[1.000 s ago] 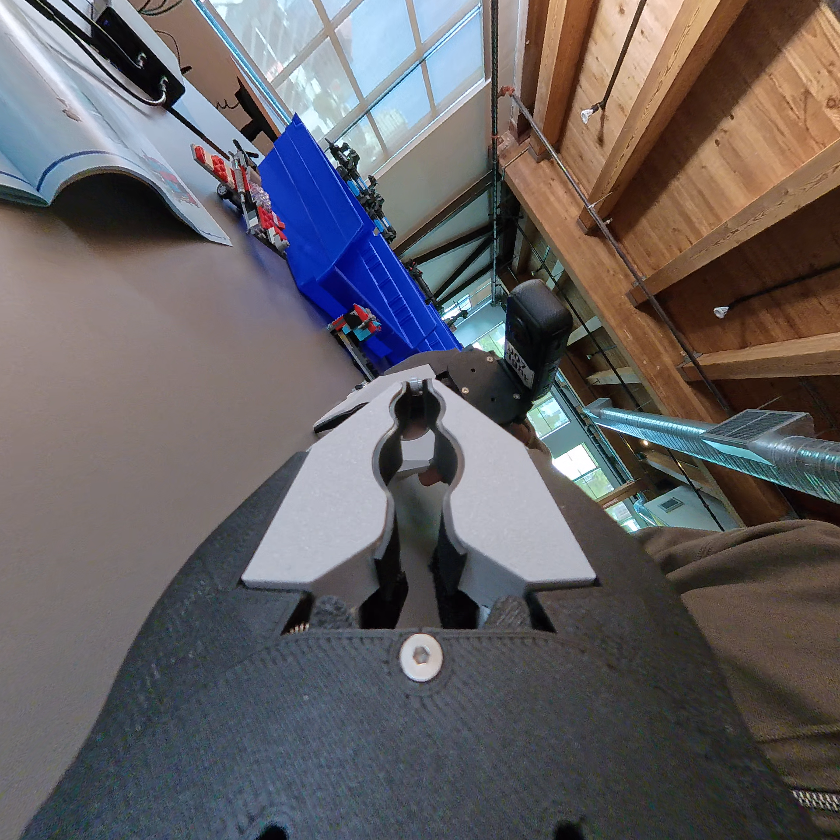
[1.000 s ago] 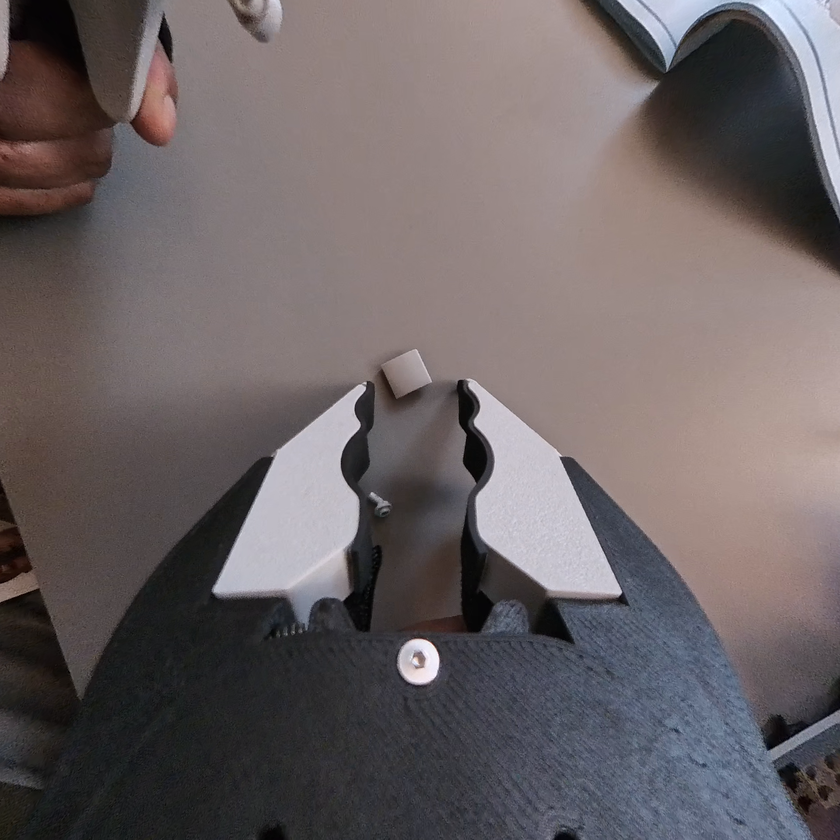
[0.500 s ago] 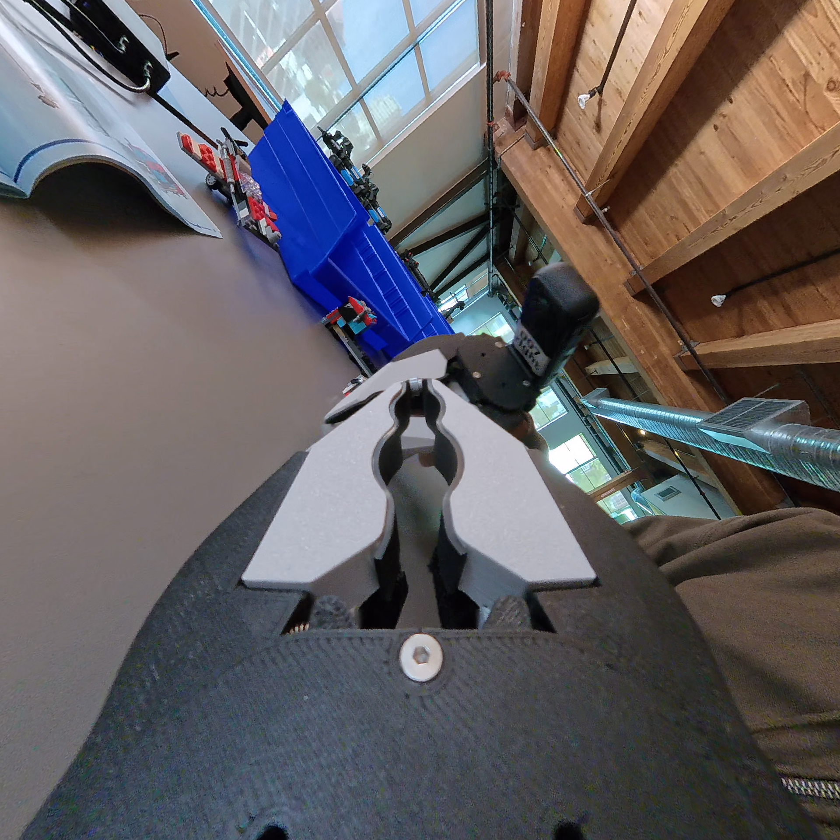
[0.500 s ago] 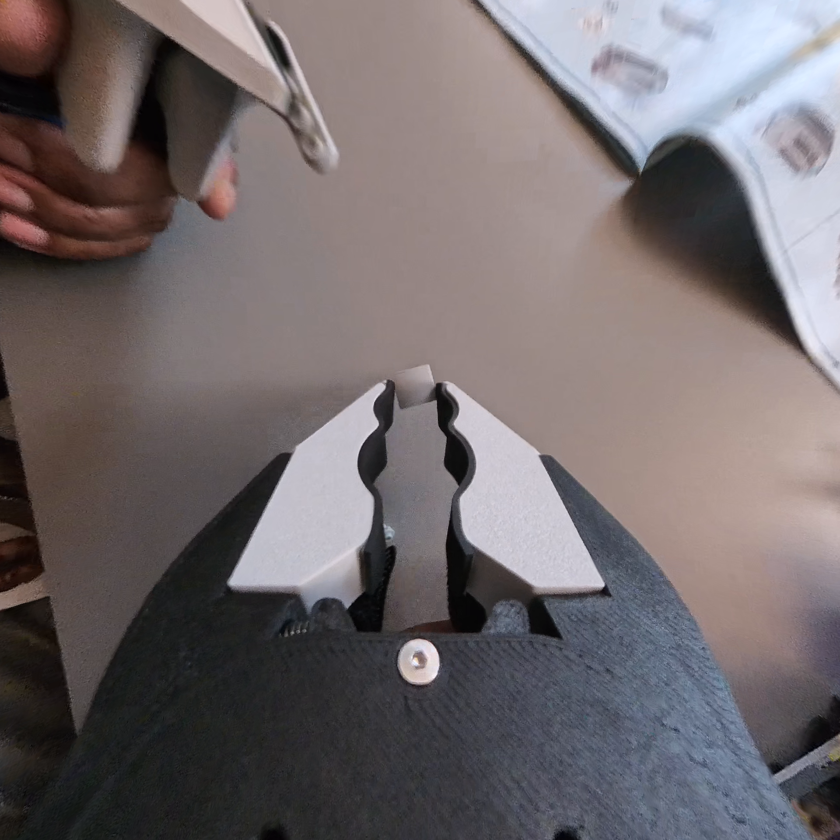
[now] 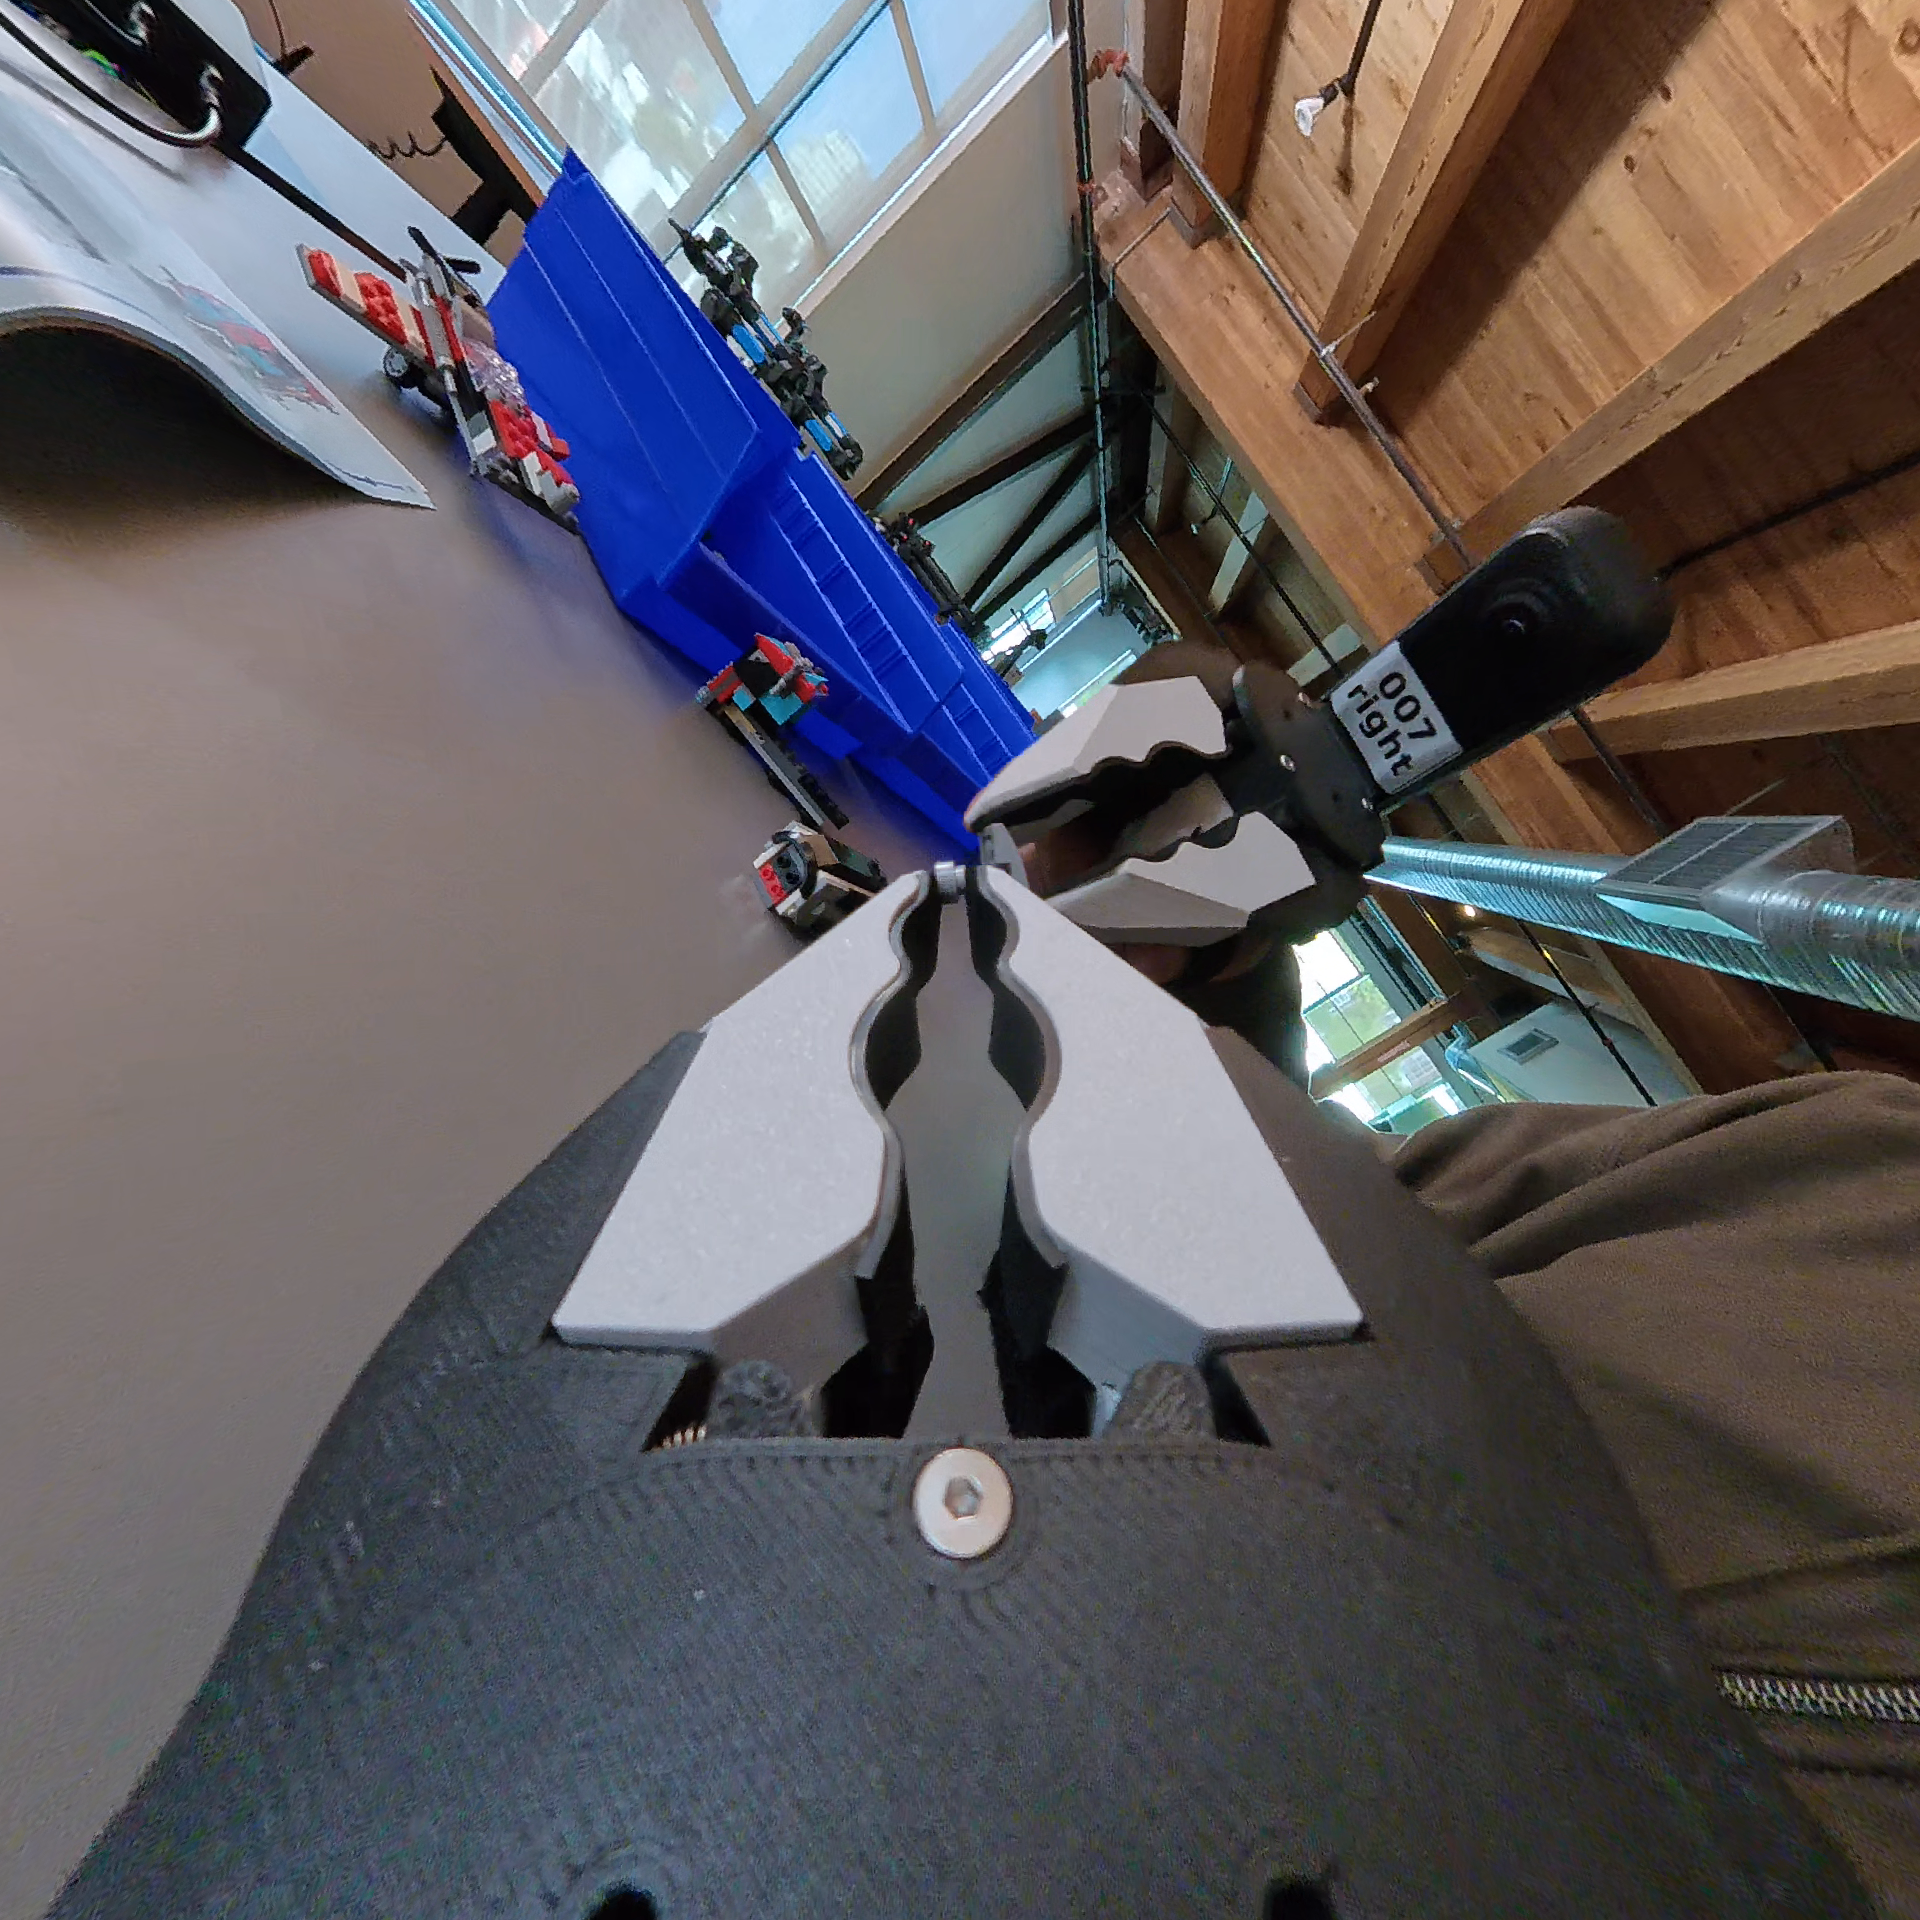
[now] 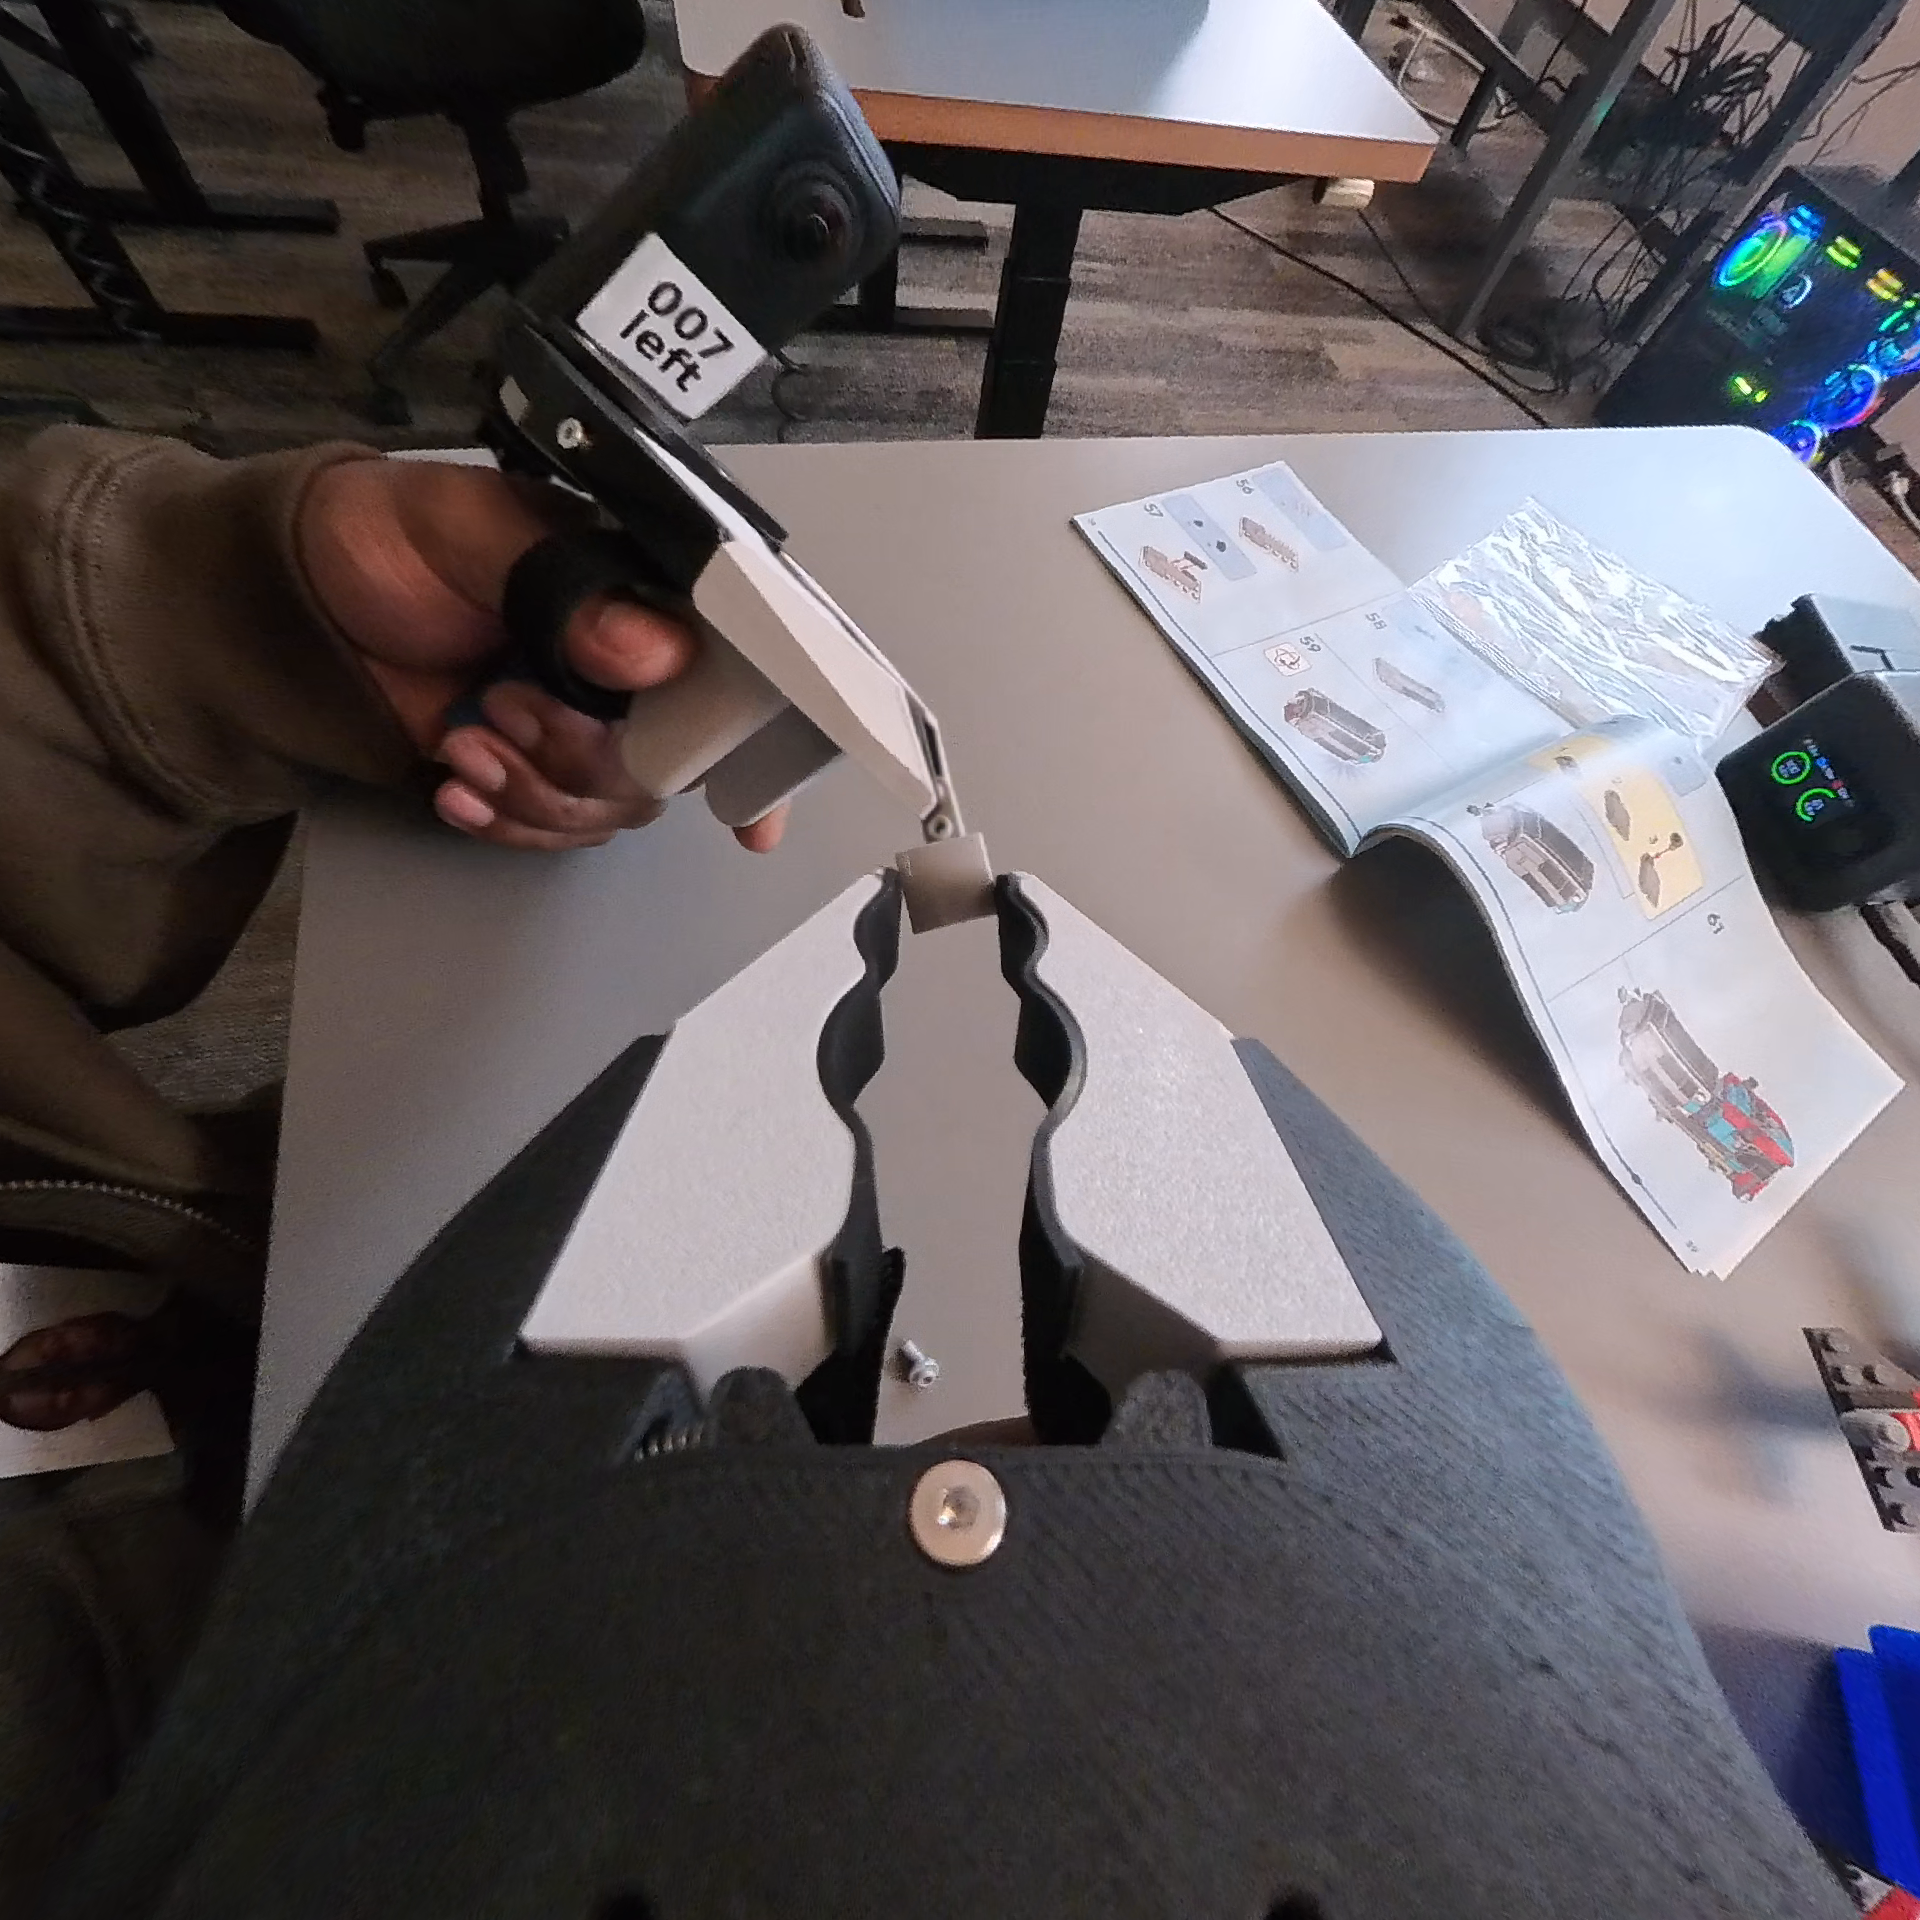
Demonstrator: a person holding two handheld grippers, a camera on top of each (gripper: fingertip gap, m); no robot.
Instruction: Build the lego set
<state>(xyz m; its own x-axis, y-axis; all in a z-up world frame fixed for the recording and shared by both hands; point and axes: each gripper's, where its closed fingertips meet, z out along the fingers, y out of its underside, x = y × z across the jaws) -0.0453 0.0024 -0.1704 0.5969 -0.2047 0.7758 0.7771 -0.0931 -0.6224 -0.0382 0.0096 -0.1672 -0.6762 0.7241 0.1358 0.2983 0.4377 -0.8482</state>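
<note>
Partly hidden between left tongs point(image 5: 951, 883): tiny grey piece point(image 5: 948, 876)

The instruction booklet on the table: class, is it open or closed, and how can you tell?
Open. The instruction booklet lies spread on the grey table, printed pages facing up, with one page arching up off the surface.

A white printed label point(image 5: 1392, 722) sits on the black camera point(image 5: 1538, 623) at far right, another label point(image 6: 670, 327) on the far-left camera point(image 6: 790, 177), small numbers dot the open booklet point(image 6: 1455, 748), and a device screen point(image 6: 1813, 790) shows green readouts.
</note>
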